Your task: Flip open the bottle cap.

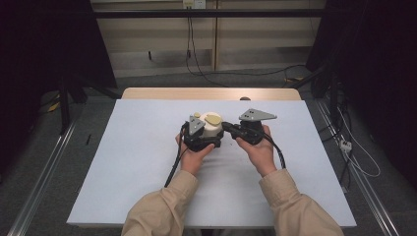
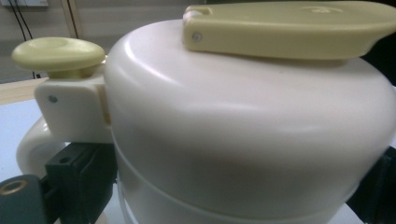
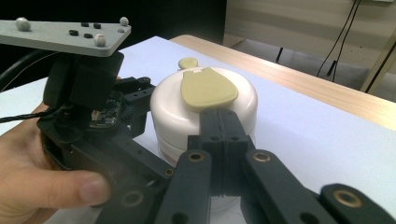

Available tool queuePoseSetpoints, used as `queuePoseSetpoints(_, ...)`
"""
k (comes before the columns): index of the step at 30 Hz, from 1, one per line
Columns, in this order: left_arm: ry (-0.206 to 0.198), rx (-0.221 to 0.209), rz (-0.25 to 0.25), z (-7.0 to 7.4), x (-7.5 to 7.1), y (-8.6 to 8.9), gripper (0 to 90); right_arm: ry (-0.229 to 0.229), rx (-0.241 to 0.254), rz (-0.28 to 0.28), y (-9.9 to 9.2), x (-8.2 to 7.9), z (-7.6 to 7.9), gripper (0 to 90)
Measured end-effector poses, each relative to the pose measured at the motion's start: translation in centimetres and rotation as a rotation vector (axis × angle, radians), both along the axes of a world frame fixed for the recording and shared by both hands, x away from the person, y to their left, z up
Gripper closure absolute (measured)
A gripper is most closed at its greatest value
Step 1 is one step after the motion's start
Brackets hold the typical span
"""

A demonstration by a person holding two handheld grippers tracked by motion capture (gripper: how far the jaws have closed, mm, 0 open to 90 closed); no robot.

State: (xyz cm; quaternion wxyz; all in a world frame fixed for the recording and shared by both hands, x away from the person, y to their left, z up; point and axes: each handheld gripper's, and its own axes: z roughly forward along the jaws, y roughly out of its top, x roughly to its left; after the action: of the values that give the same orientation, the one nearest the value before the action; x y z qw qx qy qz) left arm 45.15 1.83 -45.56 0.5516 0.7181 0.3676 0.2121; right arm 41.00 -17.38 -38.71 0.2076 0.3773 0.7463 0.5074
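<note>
Centrally on the desk (image 1: pixel 123 162), which wears a pale blue-grey matte sheet over a light wood top, stands a squat round cream pot (image 1: pixel 212 129) of smooth glossy plastic, with a domed lid and a seam around its lower body. On the left, the left tool (image 1: pixel 200 138) hugs the pot's side; its black jaws sit spread around the wide body, one at each flank in the left gripper view, touching the wall. A cream loop handle (image 2: pixel 29 140) curves out beside a small block that carries a mushroom-shaped olive-yellow knob (image 2: pixel 58 52). Flat on the lid lies a teardrop-shaped olive-yellow flap (image 3: pixel 205 88), its long axis running from the knob across the lid, its broad end toward the right tool (image 3: pixel 223 140). That tool's jaws are pressed together, their tips resting against the pot's side below the flap. Beyond the desk lie grey floor, cables and a pale wall.
</note>
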Motion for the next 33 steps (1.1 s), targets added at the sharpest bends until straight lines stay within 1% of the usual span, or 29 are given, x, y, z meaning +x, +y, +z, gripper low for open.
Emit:
queuePoseSetpoints(6, -0.001, -0.004, -0.001, -0.04, 0.01, 0.00, 5.4, 0.000, -0.011, 0.001, 0.15, 0.21, -0.17, 90.0)
queuePoseSetpoints(7, -0.004, -0.001, -0.004, -0.05, 0.04, 0.03, 5.4, 0.003, -0.003, 0.001, 0.18, 0.28, -0.24, 90.0)
queuePoseSetpoints(15, -0.001, -0.004, -0.001, -0.05, 0.02, -0.01, 5.4, 0.009, -0.003, -0.010, 0.00, 0.58, -0.50, 90.0)
queuePoseSetpoints(28, 0.000, -0.002, 0.002, -0.05, -0.01, -0.03, 5.4, 0.006, -0.013, -0.008, 0.31, 0.63, -0.56, 90.0)
queuePoseSetpoints(33, 0.001, 0.000, 0.001, -0.02, 0.02, -0.01, 5.4, 0.007, -0.025, -0.003, 0.40, 0.62, -0.44, 90.0)
